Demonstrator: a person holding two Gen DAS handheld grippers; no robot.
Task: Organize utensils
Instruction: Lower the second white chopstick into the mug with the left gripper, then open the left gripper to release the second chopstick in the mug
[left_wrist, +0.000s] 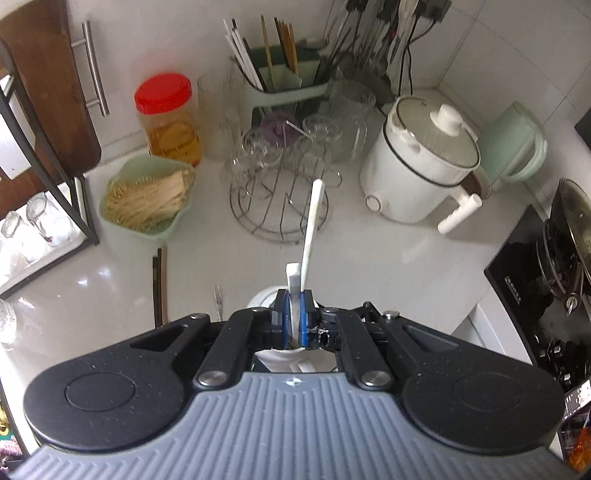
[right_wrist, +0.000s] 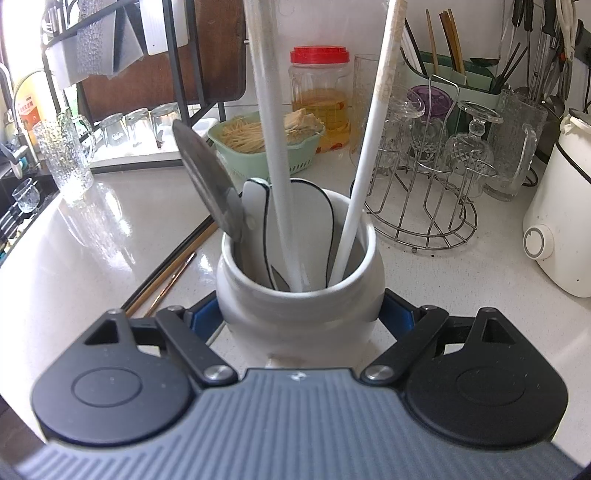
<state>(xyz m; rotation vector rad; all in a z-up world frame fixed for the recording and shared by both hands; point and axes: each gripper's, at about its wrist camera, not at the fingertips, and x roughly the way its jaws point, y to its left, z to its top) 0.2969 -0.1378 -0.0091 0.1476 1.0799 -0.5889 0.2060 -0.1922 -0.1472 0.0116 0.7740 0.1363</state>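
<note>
In the right wrist view a white ceramic jar (right_wrist: 258, 310) stands on the counter, and my right gripper (right_wrist: 301, 317) is shut on it, one blue pad on each side. Inside it are a grey spatula (right_wrist: 207, 177), black-rimmed white spoons (right_wrist: 306, 221) and two long white handles (right_wrist: 271, 129). In the left wrist view my left gripper (left_wrist: 294, 317) points down over the jar (left_wrist: 260, 301), shut on a white utensil handle (left_wrist: 293, 275). Another white handle (left_wrist: 313, 221) rises just beyond it. Dark chopsticks (left_wrist: 159, 284) (right_wrist: 173, 266) and a small fork (left_wrist: 218, 302) lie on the counter left of the jar.
Behind the jar stands a wire rack of glasses (left_wrist: 277, 177) (right_wrist: 424, 192). A white electric pot (left_wrist: 421, 158) is at the right, a green basket of sticks (left_wrist: 147, 199) and a red-lidded jar (left_wrist: 166, 110) at the left. A black stove (left_wrist: 535, 280) sits at the far right.
</note>
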